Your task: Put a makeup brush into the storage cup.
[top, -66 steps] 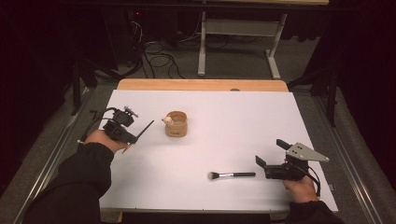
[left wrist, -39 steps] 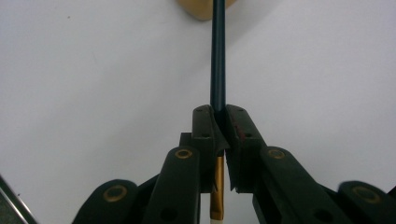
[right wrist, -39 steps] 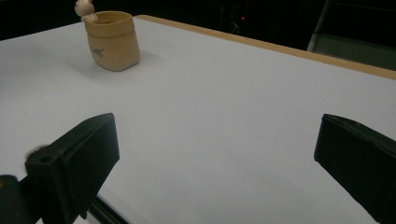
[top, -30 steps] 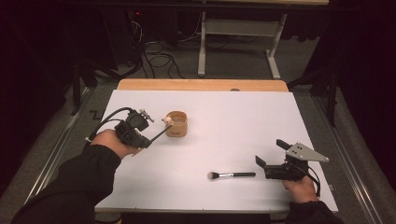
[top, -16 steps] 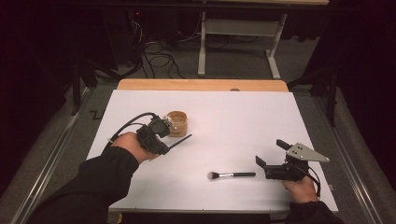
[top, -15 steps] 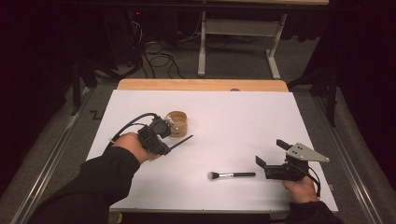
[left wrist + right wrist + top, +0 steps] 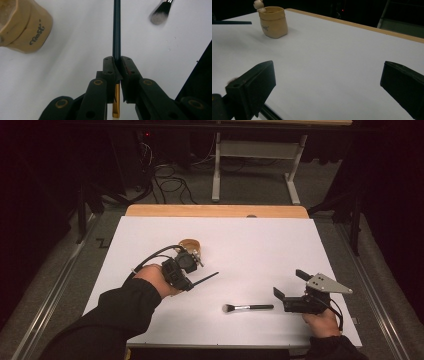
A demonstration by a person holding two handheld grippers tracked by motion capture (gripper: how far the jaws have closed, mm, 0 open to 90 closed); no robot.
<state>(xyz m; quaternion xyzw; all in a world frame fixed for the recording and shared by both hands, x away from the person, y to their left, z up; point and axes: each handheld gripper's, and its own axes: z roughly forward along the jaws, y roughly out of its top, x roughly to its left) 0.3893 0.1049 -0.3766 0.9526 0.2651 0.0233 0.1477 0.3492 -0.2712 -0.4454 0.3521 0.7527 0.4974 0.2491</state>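
We've swung the left gripper (image 7: 192, 279), w/ the thin dark brush (image 7: 205, 279) clamped in it, from beside the cup (image 7: 190, 245) toward the table's (image 7: 280, 245) middle.

In the left gripper view, the slim dark-handled brush (image 7: 116, 30) runs off the top edge, so its far end is cut off, and its gold ferrule (image 7: 115, 102) is partly hidden between the jaws and cropped at the bottom. The tan cup-shaped holder (image 7: 23, 27) is cut by the top and left edges there. In the high view the left gripper (image 7: 181, 270) hides the holder's near side. The printed mark on the holder is too small to read.
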